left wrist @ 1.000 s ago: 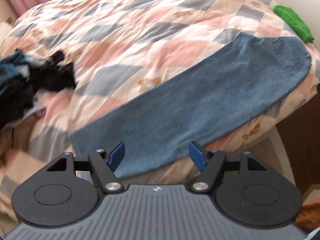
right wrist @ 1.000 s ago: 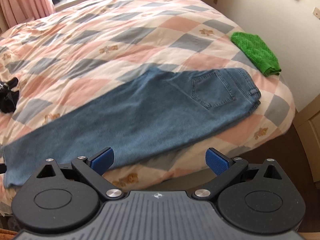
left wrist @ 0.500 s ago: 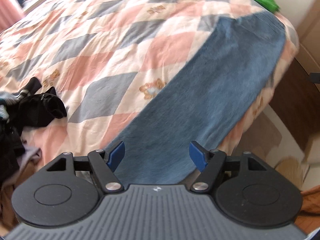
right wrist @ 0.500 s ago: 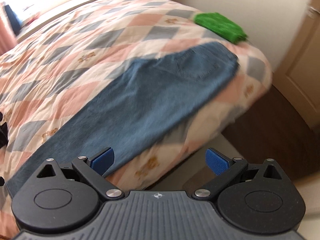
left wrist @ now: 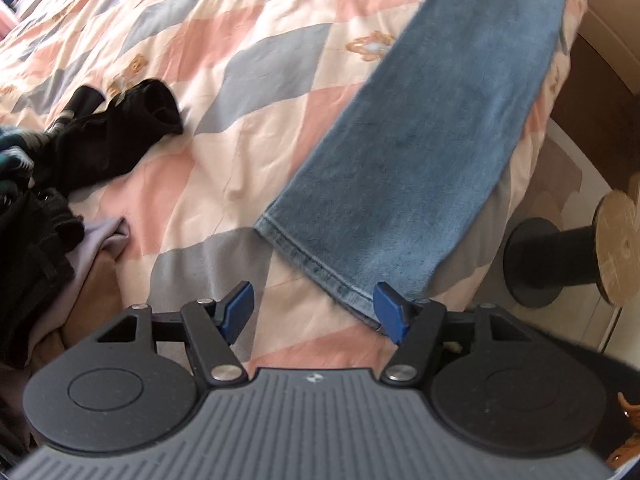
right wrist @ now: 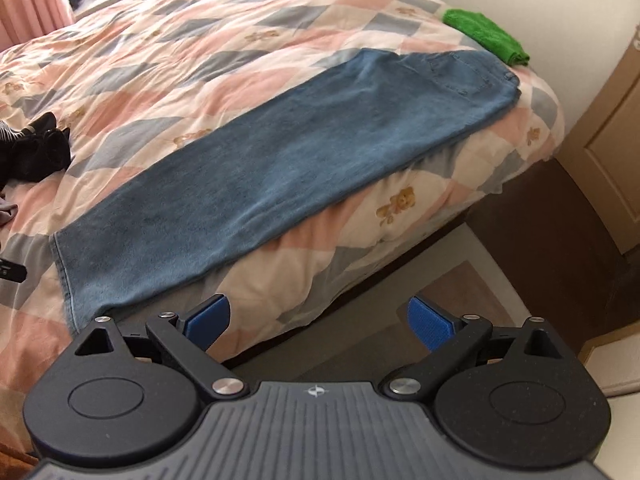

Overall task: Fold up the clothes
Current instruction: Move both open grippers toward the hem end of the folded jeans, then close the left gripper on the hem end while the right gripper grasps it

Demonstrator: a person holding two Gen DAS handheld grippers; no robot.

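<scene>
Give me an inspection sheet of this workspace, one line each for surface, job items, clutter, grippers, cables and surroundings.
Surface: bed with checked quilt, lightly wrinkled.
Job's things: jeans laid flat along the bed's near edge, hem nearest the left gripper.
Clutter: dark clothes pile at the left; folded green cloth at the far corner.
Grippers: left gripper open, just short of the hem; right gripper open, over the bed's edge.
Cables: nothing seen.
Surroundings: black spool on the floor; door at right.

Matt denim jeans (right wrist: 280,160) on soft cotton-look quilt (right wrist: 200,40); tools matt plastic.
</scene>
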